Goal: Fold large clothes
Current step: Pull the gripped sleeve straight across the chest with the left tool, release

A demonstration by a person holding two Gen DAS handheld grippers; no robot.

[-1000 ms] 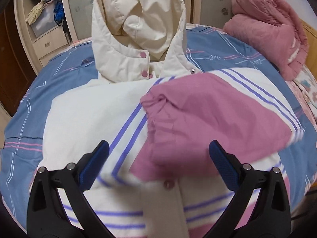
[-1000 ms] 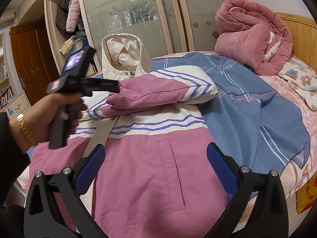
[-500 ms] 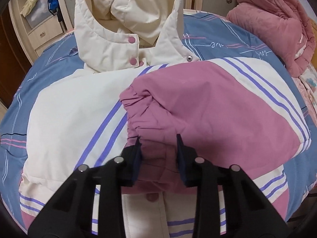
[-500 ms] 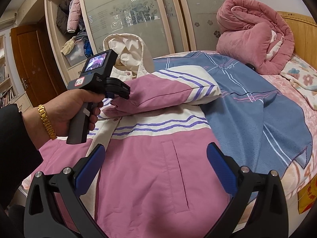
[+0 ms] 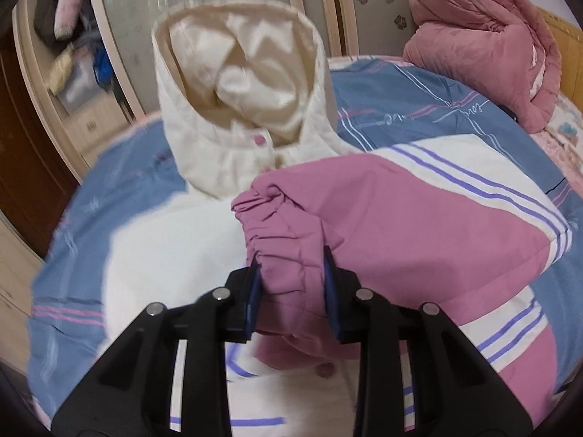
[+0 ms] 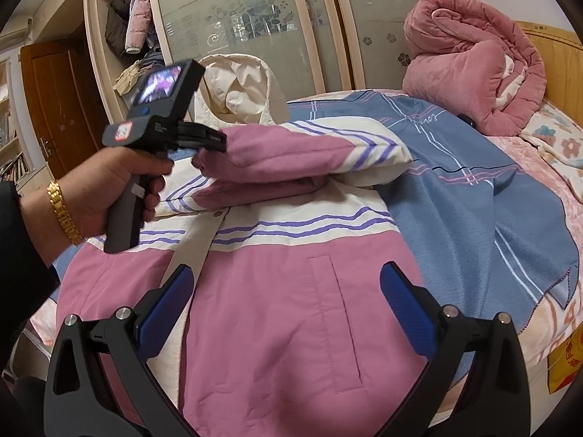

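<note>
Pinching the gathered pink cuff (image 5: 280,240) of a sleeve (image 5: 419,218), the left gripper (image 5: 291,284) has its two blue pads pressed into the fabric from either side. The sleeve lies folded across the chest of a hooded jacket (image 6: 277,309), which is spread face up on a bed (image 6: 568,189) over a blue blanket (image 6: 473,196). In the right wrist view, the cuff end is raised slightly off the jacket's white chest band where the left gripper grips it, and a hand (image 6: 120,182) with a gold bracelet (image 6: 63,211) holds that tool's handle.

The jacket's cream hood (image 5: 240,83) stands up toward the far edge of the bed, near the wardrobe doors (image 6: 255,22). Its pink lower half lies toward the near edge, with a slit pocket (image 6: 342,324) showing.

The right gripper (image 6: 288,313) hovers over that pink lower half with its fingers spread wide and nothing between them.

A bundled pink quilt (image 6: 473,73) sits at the far right corner of the bed, against the wooden headboard (image 6: 561,69), well apart from the jacket.
</note>
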